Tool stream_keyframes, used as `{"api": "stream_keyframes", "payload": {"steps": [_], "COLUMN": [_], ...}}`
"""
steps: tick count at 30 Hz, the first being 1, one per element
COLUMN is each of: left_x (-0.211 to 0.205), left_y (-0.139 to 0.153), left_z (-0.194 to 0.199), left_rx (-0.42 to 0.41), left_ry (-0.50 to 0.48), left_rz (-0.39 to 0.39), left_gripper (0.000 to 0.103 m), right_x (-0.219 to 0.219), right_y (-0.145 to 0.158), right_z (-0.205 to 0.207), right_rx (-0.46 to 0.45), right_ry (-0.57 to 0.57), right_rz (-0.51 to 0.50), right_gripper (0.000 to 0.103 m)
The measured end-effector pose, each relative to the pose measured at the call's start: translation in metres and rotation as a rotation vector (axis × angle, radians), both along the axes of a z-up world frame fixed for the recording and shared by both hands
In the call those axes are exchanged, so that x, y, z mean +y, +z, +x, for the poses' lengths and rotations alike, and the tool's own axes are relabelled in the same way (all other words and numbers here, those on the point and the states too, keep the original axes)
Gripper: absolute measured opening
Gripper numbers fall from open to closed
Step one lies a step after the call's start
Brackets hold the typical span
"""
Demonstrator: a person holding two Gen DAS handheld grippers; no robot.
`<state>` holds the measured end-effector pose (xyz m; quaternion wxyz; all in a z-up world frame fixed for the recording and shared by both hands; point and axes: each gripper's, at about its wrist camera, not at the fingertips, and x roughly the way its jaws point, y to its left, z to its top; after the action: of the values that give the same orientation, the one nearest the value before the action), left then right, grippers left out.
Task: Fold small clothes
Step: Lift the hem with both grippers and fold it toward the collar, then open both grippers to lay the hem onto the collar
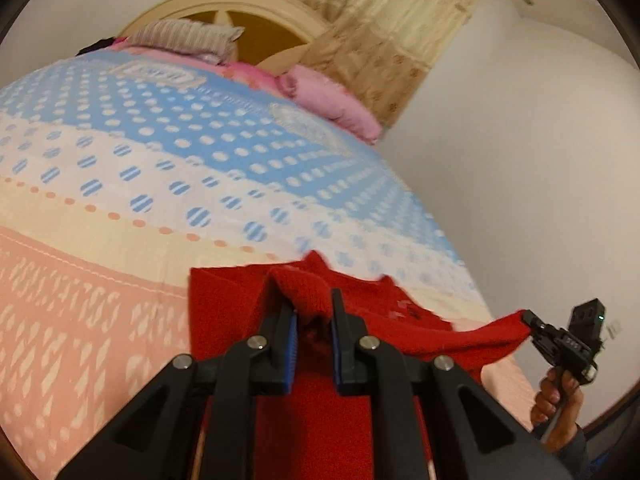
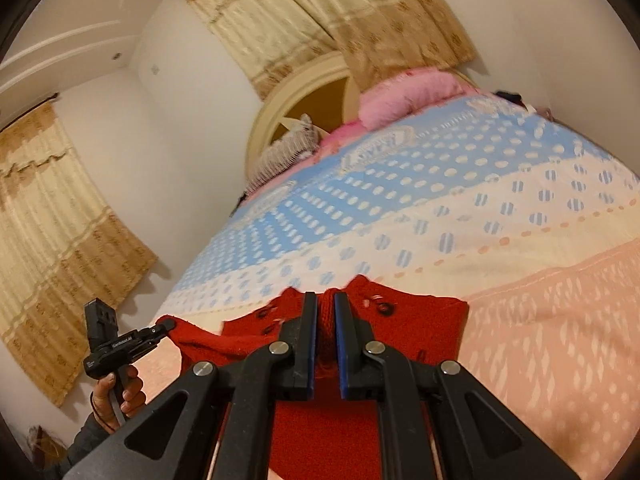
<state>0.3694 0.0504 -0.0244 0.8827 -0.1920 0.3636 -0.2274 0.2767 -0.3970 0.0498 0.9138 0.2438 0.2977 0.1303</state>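
Observation:
A small red knitted cardigan (image 1: 232,312) with dark buttons lies on the bed near its foot edge; it also shows in the right wrist view (image 2: 420,320). My left gripper (image 1: 310,300) is shut on a bunched fold of the red knit. My right gripper (image 2: 326,300) is shut on another edge of the same cardigan. In the left wrist view the right gripper (image 1: 530,318) holds a stretched red corner off the bed's right side. In the right wrist view the left gripper (image 2: 166,326) holds the corner at the left.
The bedspread (image 1: 160,168) has blue, cream and peach bands with dots. Pink pillows (image 1: 332,100) and a striped grey pillow (image 1: 184,36) lie by the arched headboard (image 1: 248,4). Beige curtains (image 2: 60,232) hang on the white walls.

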Motion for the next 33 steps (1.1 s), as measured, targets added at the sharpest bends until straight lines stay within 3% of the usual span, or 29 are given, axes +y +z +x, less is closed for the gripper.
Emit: {"api": "stream_keyframes", "payload": {"steps": [2,4,5,6,7,9,10,11,13,16,27,33], "left_x": [-0.008,-0.014,-0.013,-0.010,-0.004,0.006,0.013,0.017,0.026,0.030,0.028,0.017], "left_y": [-0.018,-0.033,-0.036,-0.038,-0.037,-0.034,-0.032,-0.031,-0.030,-0.035,-0.043,-0.046], "left_z": [0.019,0.033,0.035,0.035,0.031,0.021,0.015,0.011,0.001,-0.009,-0.066,-0.089], "left_rx": [0.036,0.090,0.111,0.123,0.122,0.106,0.093,0.084,0.070,0.070,0.056,0.029], "left_ry": [0.001,0.045,0.060,0.065,0.065,0.081,0.095,0.103,0.112,0.111,0.065,0.050], "left_rz": [0.045,0.139,0.149,0.141,0.118,0.116,0.127,0.134,0.140,0.183,0.144,0.225], "left_gripper": [0.015,0.024,0.024,0.024,0.025,0.038,0.048,0.051,0.053,0.053,0.053,0.053], "right_x": [-0.003,-0.007,-0.012,-0.017,-0.021,-0.028,-0.028,-0.025,-0.014,-0.005,0.005,0.025], "right_y": [-0.017,-0.040,-0.050,-0.058,-0.063,-0.071,-0.072,-0.073,-0.074,-0.074,-0.075,-0.077], "right_z": [0.022,0.051,0.062,0.068,0.070,0.065,0.059,0.054,0.042,0.024,-0.021,-0.057], "right_rx": [0.043,0.124,0.166,0.203,0.226,0.240,0.220,0.217,0.215,0.193,0.189,0.183], "right_ry": [-0.011,-0.023,-0.052,-0.095,-0.121,-0.134,-0.123,-0.111,-0.088,-0.051,-0.038,0.013], "right_rz": [-0.008,-0.011,-0.013,-0.017,-0.013,0.015,0.006,-0.041,-0.163,-0.210,-0.159,-0.203], "right_gripper": [0.007,0.008,0.009,0.017,0.042,0.070,0.070,0.070,0.070,0.070,0.070,0.070]}}
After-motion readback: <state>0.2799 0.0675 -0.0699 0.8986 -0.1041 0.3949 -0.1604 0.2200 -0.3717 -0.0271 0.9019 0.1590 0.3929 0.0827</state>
